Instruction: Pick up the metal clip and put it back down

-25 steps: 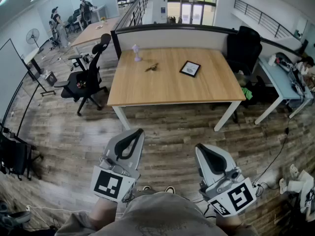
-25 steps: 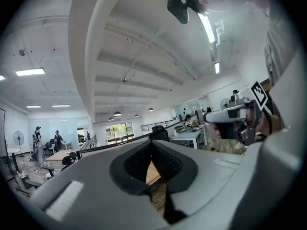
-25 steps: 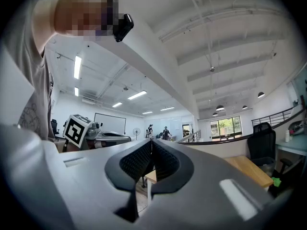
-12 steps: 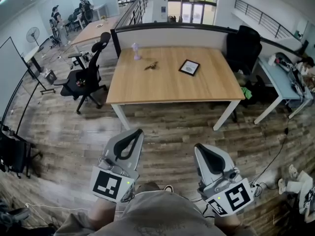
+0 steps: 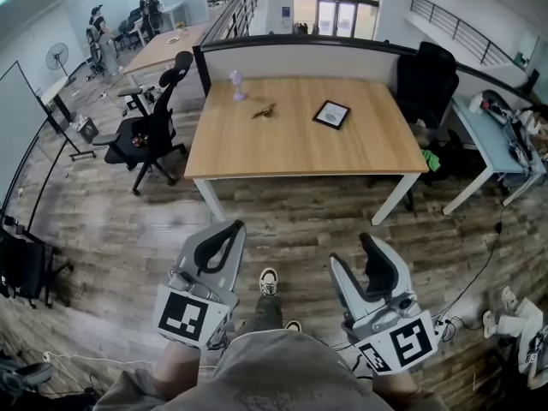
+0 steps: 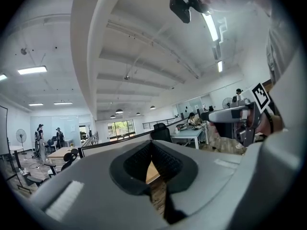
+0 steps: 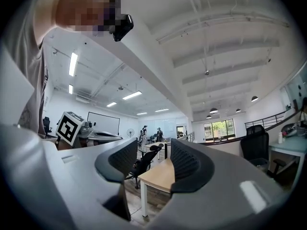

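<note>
Metal clip [image 5: 264,111] near the table's [image 5: 291,157] far edge should be light, stiff and slippery; pinch across its body. The left gripper [image 5: 229,229] is clenched empty. The right gripper's [image 5: 360,259] fingers have just been opening, with nothing between them.

table [image 5: 291,148]: pale matt wood | floor [image 5: 111,221]: worn wood planks | right gripper [image 7: 154,161]: matt grey plastic

Small metal clip [image 5: 264,110] — dark, dull bronze sheen — lies slantwise on the wooden table [image 5: 291,157], toward its far-left part.
</note>
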A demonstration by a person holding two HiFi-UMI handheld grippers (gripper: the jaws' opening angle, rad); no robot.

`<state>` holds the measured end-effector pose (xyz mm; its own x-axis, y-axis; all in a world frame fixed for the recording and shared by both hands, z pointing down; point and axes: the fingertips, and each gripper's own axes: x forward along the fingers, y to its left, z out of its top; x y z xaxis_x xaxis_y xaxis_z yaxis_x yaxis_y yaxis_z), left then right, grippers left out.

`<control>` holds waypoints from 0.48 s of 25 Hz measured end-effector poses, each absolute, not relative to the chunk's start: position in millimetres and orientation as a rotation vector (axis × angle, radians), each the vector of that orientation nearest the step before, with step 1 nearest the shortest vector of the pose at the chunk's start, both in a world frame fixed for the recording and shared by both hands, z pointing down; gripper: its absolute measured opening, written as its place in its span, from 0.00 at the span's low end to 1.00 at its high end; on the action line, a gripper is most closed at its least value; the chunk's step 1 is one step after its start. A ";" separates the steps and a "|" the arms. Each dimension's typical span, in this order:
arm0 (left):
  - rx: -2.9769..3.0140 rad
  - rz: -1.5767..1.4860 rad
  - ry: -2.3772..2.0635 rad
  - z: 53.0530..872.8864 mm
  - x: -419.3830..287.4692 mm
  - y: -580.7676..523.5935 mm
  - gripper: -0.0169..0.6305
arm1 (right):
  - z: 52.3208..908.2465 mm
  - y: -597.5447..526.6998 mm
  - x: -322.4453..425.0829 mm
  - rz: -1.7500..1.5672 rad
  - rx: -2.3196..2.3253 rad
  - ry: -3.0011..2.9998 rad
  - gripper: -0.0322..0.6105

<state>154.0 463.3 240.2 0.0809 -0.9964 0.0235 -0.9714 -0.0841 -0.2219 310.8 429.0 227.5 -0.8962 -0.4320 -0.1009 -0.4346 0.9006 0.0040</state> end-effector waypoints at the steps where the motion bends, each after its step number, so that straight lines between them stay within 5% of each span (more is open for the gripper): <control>1: -2.200 -0.249 2.019 241.5 151.6 459.1 0.03 | 229.6 426.3 306.8 0.039 -0.677 2.975 0.36; 12: -2.238 -0.242 2.040 254.9 110.4 400.9 0.03 | 256.1 368.2 252.8 -0.110 -0.625 3.059 0.36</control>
<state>110.4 400.9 254.9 0.0880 -0.9950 0.0475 -0.9785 -0.0953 -0.1831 252.8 368.2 256.1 -0.9198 -0.3923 -0.0028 -0.3911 0.9175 -0.0721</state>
